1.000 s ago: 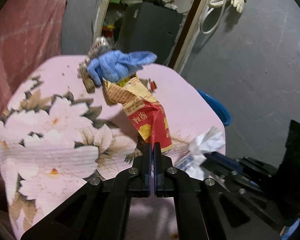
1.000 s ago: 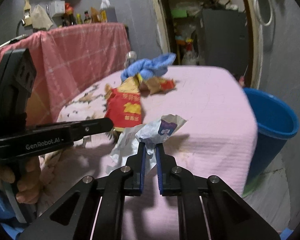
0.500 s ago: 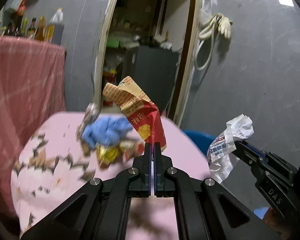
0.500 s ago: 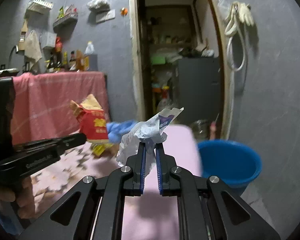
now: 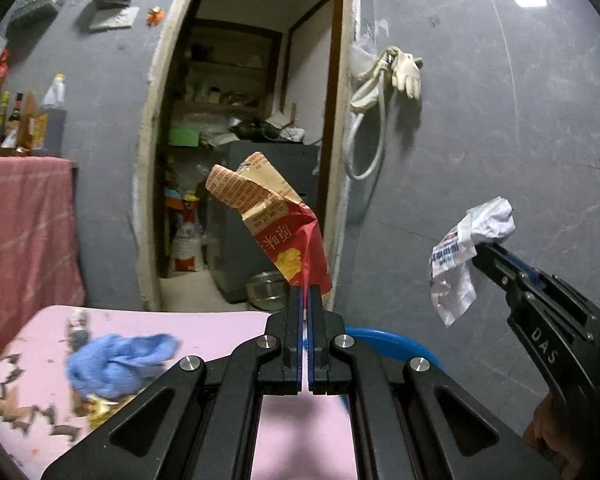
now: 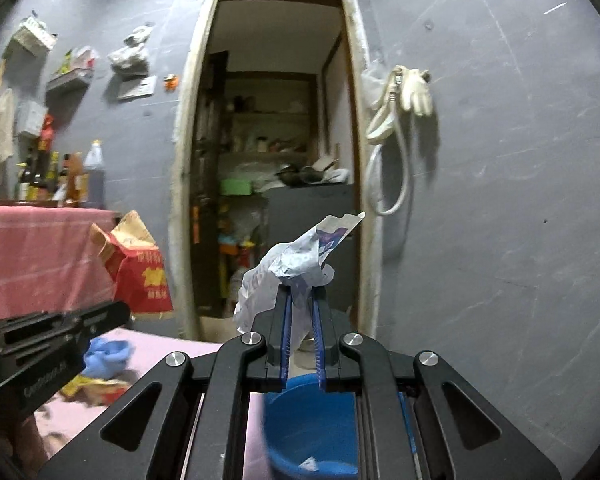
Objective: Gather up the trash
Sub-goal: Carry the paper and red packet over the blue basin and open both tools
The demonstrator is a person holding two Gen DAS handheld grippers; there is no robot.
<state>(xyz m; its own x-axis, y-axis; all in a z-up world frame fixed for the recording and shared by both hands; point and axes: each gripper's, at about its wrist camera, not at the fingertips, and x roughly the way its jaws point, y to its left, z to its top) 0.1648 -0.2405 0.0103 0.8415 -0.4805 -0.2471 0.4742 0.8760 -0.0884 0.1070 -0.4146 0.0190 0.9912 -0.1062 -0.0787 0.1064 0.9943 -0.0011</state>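
Observation:
My left gripper (image 5: pixel 305 292) is shut on a red and tan snack bag (image 5: pixel 276 224) and holds it up in the air above the pink table; the bag also shows in the right wrist view (image 6: pixel 138 268). My right gripper (image 6: pixel 302 292) is shut on a crumpled white wrapper (image 6: pixel 296 264), raised above the blue bucket (image 6: pixel 308 428). The wrapper also shows in the left wrist view (image 5: pixel 466 256), right of the snack bag. The bucket rim (image 5: pixel 396 340) shows behind my left gripper.
A blue cloth (image 5: pixel 116 360) and small scraps (image 5: pixel 96 406) lie on the pink floral table (image 5: pixel 204 328). A red-draped counter (image 5: pixel 24 232) with bottles stands at the left. An open doorway (image 5: pixel 252 152) to a cluttered storeroom is ahead. White gloves (image 5: pixel 404 72) hang on the grey wall.
Both grippers have lifted off the table with their trash and tilted upward. The right gripper with the wrapper has moved over the blue bucket.

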